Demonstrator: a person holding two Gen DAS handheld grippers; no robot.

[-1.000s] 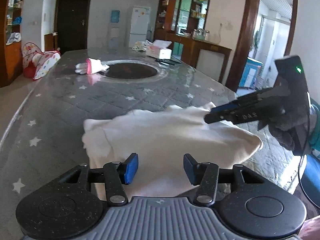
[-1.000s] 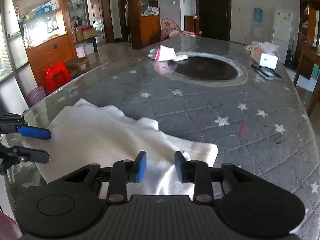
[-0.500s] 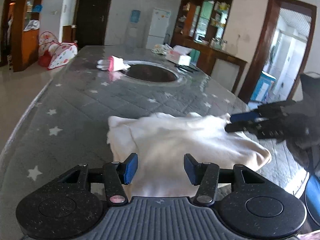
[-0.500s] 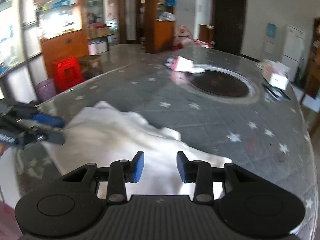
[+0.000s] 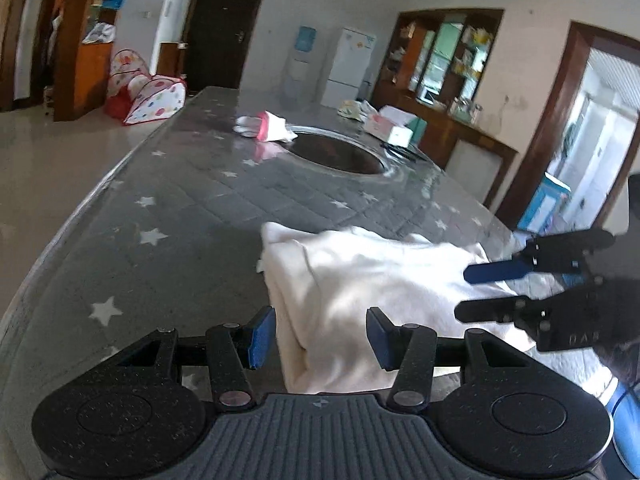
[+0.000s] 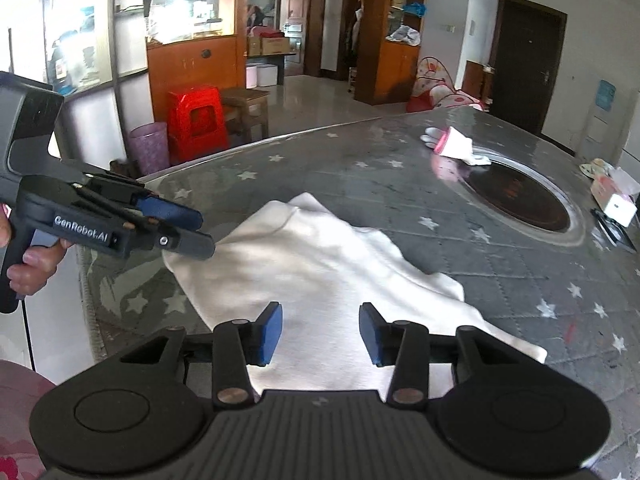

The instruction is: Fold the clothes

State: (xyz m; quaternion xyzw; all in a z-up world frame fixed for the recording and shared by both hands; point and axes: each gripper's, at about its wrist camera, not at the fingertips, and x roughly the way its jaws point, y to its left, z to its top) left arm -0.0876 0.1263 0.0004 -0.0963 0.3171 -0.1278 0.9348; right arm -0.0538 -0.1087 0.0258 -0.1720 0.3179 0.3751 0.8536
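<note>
My left black two-finger gripper with blue pads [image 5: 320, 332] hangs over near edge of table, jaws apart, nothing clamped. White soft cloth garment [image 5: 372, 292], partly folded, lies rumpled on grey star-patterned quilted table cover [image 5: 180, 208] at near corner, one end close to table edge. My right gripper [image 6: 320, 330] above same garment, jaws opening, cloth below them, pads not pressing it. Pink-and-white small cloth item [image 6: 452, 146] sits far up table, beside dark round inset [image 6: 516, 196].
</note>
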